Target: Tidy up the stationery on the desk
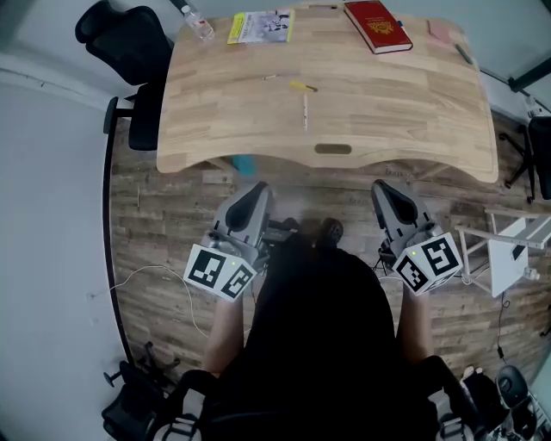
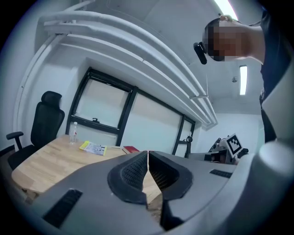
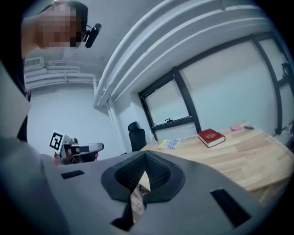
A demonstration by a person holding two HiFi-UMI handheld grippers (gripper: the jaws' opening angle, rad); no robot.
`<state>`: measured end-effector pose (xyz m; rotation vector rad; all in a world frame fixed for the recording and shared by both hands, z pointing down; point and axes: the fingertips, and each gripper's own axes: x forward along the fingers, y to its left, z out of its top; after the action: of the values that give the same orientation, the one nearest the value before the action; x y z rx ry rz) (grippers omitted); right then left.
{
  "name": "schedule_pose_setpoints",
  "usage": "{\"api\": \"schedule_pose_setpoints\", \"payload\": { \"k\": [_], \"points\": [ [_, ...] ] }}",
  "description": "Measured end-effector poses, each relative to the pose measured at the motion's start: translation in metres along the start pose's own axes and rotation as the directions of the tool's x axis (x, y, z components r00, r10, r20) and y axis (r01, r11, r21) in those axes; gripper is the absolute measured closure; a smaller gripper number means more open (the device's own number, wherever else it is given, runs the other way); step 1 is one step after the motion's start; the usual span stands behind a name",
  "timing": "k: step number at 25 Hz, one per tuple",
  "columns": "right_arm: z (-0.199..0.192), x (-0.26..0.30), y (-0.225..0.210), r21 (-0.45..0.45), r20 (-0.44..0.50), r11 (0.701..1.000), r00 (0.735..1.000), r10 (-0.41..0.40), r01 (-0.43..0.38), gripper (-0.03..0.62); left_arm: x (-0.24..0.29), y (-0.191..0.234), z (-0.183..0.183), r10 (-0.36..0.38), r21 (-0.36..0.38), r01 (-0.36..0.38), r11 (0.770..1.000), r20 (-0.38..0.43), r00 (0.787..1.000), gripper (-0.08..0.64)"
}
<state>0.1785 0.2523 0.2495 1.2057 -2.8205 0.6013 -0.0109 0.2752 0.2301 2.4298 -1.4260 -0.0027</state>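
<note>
The wooden desk [image 1: 387, 112] carries a red book [image 1: 377, 26], a yellow booklet [image 1: 261, 27], a white pen [image 1: 304, 110], a short yellow item [image 1: 302, 86], a thin small pen [image 1: 269, 77], a pink pad [image 1: 440, 33] and a dark pen [image 1: 463, 53]. My left gripper [image 1: 258, 193] and right gripper [image 1: 385, 189] hover side by side short of the desk's front edge, over the floor. Each has its jaws closed tip to tip with nothing between them, seen also as the left gripper [image 2: 148, 161] and the right gripper [image 3: 144, 166]. The red book [image 3: 211, 137] lies far ahead.
A clear bottle [image 1: 197, 21] stands at the desk's far left corner. A black office chair [image 1: 129, 52] sits left of the desk. A white rack [image 1: 508, 250] and cables are on the plank floor at right. A slot handle [image 1: 332, 149] marks the desk's front edge.
</note>
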Motion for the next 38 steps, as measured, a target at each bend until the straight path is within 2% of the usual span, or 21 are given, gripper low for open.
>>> {"api": "schedule_pose_setpoints", "payload": {
  "k": [3, 11, 17, 23, 32, 38],
  "points": [
    [0.004, -0.004, -0.004, 0.063, 0.038, 0.998, 0.999, 0.014, -0.017, 0.572, -0.001, -0.003, 0.000, 0.013, 0.009, -0.013, 1.000, -0.006, 1.000, 0.522],
    [0.000, 0.012, -0.002, 0.075, 0.014, 0.996, 0.999, 0.041, -0.042, 0.572, -0.002, 0.009, -0.002, 0.037, -0.002, -0.037, 0.999, -0.021, 0.999, 0.522],
    [0.000, 0.043, -0.011, 0.045, -0.014, 0.999, 1.000, 0.015, -0.014, 0.572, 0.023, 0.036, 0.003, 0.013, -0.014, -0.013, 1.000, -0.018, 1.000, 0.522],
    [0.021, 0.092, -0.026, 0.031, -0.028, 0.999, 0.999, -0.016, 0.017, 0.571, 0.062, 0.079, 0.030, -0.010, 0.002, 0.010, 1.000, -0.007, 1.000, 0.522],
    [0.058, 0.183, -0.042, -0.038, -0.033, 0.997, 0.997, -0.064, 0.063, 0.571, 0.119, 0.154, 0.071, -0.069, 0.024, 0.069, 0.997, 0.000, 0.998, 0.521],
    [0.058, 0.236, -0.048, -0.057, -0.049, 0.992, 0.992, -0.114, 0.111, 0.571, 0.141, 0.193, 0.080, -0.131, 0.038, 0.132, 0.990, -0.029, 0.991, 0.520]
  ]
}}
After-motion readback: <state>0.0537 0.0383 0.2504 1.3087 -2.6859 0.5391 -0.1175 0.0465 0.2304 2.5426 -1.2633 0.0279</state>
